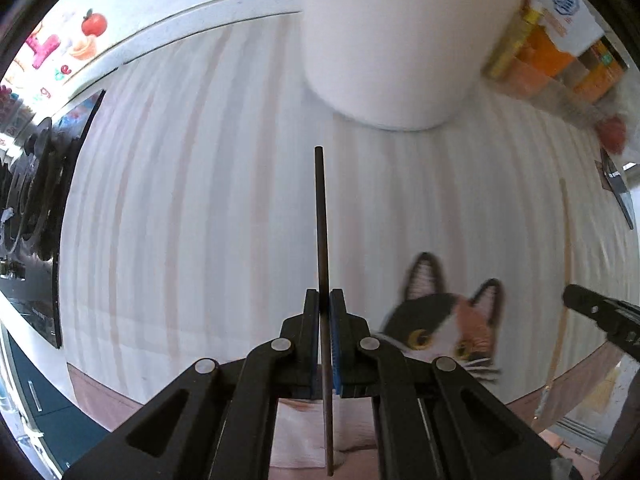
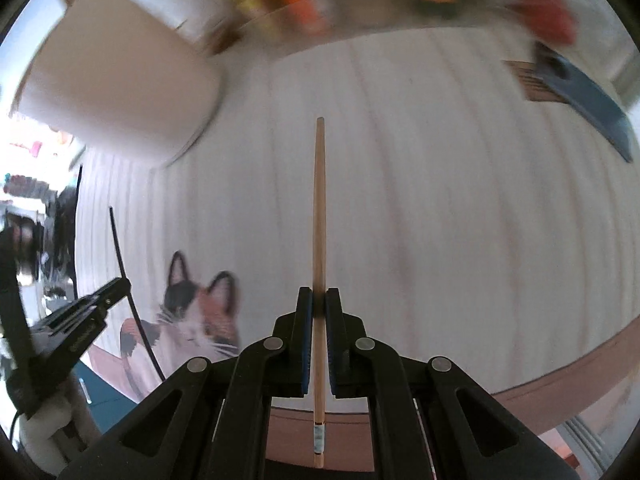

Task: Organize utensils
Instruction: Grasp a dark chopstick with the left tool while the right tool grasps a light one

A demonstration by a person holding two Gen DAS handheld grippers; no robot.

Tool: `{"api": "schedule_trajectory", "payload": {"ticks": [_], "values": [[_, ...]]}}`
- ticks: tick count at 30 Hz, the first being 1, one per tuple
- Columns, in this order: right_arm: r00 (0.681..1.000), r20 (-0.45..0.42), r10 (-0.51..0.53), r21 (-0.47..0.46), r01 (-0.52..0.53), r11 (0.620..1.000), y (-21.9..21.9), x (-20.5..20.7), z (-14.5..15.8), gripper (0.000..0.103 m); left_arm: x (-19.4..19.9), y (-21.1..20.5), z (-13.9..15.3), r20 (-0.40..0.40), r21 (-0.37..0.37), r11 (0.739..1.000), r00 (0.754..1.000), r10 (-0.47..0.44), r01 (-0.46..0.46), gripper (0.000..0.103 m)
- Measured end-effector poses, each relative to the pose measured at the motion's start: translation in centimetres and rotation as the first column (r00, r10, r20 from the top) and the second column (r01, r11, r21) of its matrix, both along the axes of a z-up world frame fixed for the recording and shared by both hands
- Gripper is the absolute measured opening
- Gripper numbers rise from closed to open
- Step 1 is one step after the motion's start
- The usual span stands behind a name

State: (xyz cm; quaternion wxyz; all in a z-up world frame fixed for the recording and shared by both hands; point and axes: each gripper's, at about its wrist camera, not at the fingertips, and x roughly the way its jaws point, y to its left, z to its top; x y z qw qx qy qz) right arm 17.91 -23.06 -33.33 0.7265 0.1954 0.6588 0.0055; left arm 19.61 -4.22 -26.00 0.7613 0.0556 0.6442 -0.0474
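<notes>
— Between the blue pads of the left gripper (image 1: 325,300), what is sitting there?

— From the left wrist, a dark chopstick (image 1: 322,240) is sitting pinched between them, the jaws closed tight on it. It is running straight forward past the fingertips, its far end pointing toward the white cylindrical container (image 1: 384,48) standing on the pale striped tablecloth (image 1: 180,220). Its near end is reaching back under the gripper body.

— Anything else lying around it?

— A cat face printed on the cloth (image 1: 448,320) is showing just right of the fingers. The right gripper is poking in at the far right edge (image 1: 600,316), and a blue-bladed knife (image 1: 620,196) is lying well apart near that edge. Colourful boxes (image 1: 552,52) are standing behind the container.

— And from the right wrist?

— That gripper (image 2: 316,304) is clamping a light wooden chopstick (image 2: 319,220), jaws closed on it. The stick is pointing forward over the cloth (image 2: 440,220), with its banded end trailing back beneath the body. The container (image 2: 116,84) is standing to the upper left, blurred. The knife (image 2: 584,96) is lying at the upper right. The left gripper (image 2: 116,286) is appearing at the left, holding the dark chopstick (image 2: 124,272) beside the cat face (image 2: 196,312).
</notes>
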Motion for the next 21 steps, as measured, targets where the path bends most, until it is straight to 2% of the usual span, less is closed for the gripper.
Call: {"api": "schedule_trajectory", "payload": {"ticks": [3, 7, 8, 12, 14, 16, 21], "values": [[0.999, -0.039, 0.023, -0.035, -0.024, 0.999, 3.4, 0.8, -1.5, 0.006, 0.4, 2.6, -0.7, -0.021, -0.019, 1.000, 1.000, -0.003, 0.002, 0.003], [0.993, -0.105, 0.050, -0.107, -0.061, 0.992, 6.4, 1.1, -3.6, 0.006, 1.3, 3.2, -2.7, -0.057, -0.027, 0.999, 0.998, -0.026, 0.024, 0.003], [0.992, -0.108, 0.057, -0.139, -0.072, 0.988, 7.0, 1.2, -3.2, 0.006, 1.5, 3.5, -2.9, -0.054, -0.040, 0.999, 0.998, -0.026, 0.024, 0.003], [0.988, -0.142, 0.063, -0.163, -0.086, 0.983, 9.1, 2.9, -2.9, 0.007, 2.4, 4.3, -3.2, -0.037, -0.033, 0.997, 0.997, -0.073, 0.071, 0.004], [0.986, -0.158, 0.046, -0.162, -0.072, 0.984, 9.3, 3.7, -2.6, 0.008, 2.7, 4.2, -3.2, -0.044, -0.035, 0.997, 0.996, -0.075, 0.074, 0.005], [0.985, -0.167, 0.035, -0.154, -0.061, 0.986, 9.2, 4.4, -2.4, 0.008, 4.3, 5.9, -4.3, -0.047, -0.032, 0.995, 0.995, -0.093, 0.092, 0.006], [0.984, -0.174, 0.026, -0.172, -0.056, 0.983, 9.3, 6.8, -1.8, 0.009, 5.8, 5.2, -4.6, -0.066, -0.013, 0.994, 0.992, -0.105, 0.104, 0.006]]}}
